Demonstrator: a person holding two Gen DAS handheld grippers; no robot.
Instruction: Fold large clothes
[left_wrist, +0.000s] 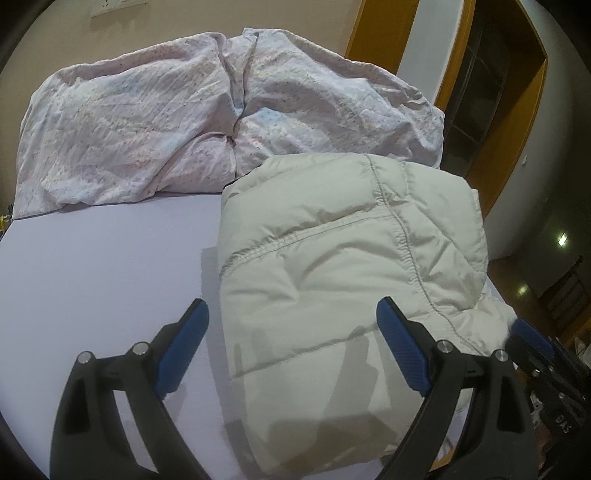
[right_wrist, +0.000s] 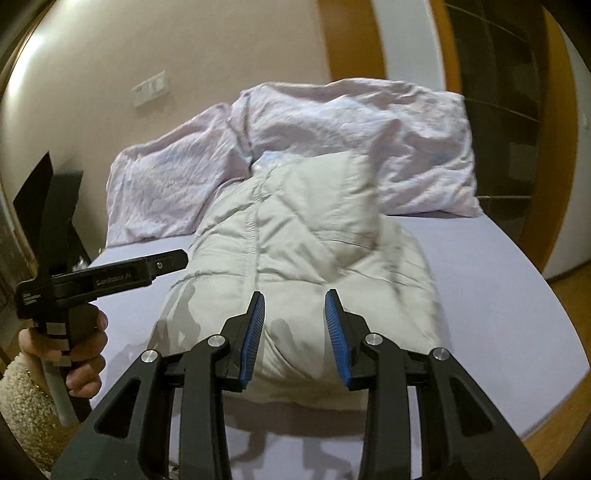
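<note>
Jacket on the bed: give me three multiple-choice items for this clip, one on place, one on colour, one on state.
1. Where does the jacket lie?
A. On the bed sheet, in front of the duvet
B. On the floor
C. On top of the duvet

2. What colour are the gripper pads?
A. Red
B. Blue
C. Green

3. What state is the jacket in?
A. Hanging up
B. Spread flat, sleeves out
C. Folded into a compact bundle

Answers: A, it rests on the lilac sheet, the duvet behind it; B, blue ribbed pads show in both views; C, it lies as a thick bundle with no sleeve showing.
</note>
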